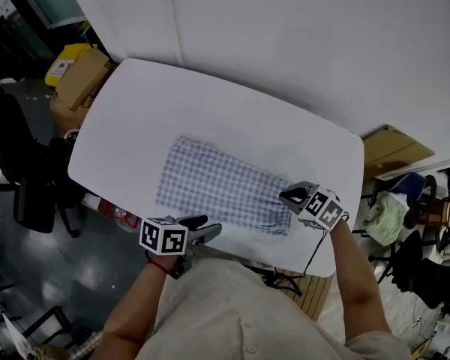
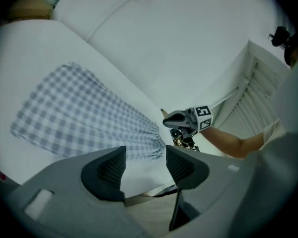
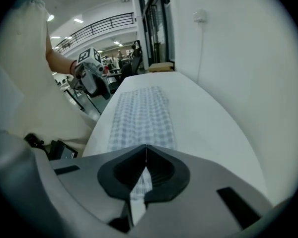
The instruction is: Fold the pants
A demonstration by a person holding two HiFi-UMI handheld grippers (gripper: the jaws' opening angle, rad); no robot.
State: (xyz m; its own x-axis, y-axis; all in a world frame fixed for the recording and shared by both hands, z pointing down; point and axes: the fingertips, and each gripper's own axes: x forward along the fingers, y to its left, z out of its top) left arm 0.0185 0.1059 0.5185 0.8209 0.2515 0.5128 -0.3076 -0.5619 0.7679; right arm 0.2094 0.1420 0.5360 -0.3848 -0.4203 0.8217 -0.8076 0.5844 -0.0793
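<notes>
The checked pants (image 1: 217, 190) lie flat across the white surface (image 1: 172, 103). Their right end is gathered into puckers where the right gripper (image 1: 289, 196) has its 2 jaws clamped together on a pinch of the fabric (a strip of checked cloth shows between them in the right gripper view). That end's outline is hidden beneath the gripper. The left gripper (image 1: 202, 227) hangs at the surface's near edge, jaws apart with nothing between them. A label on the cardboard box (image 1: 79, 73) at the far left is too small to read.
</notes>
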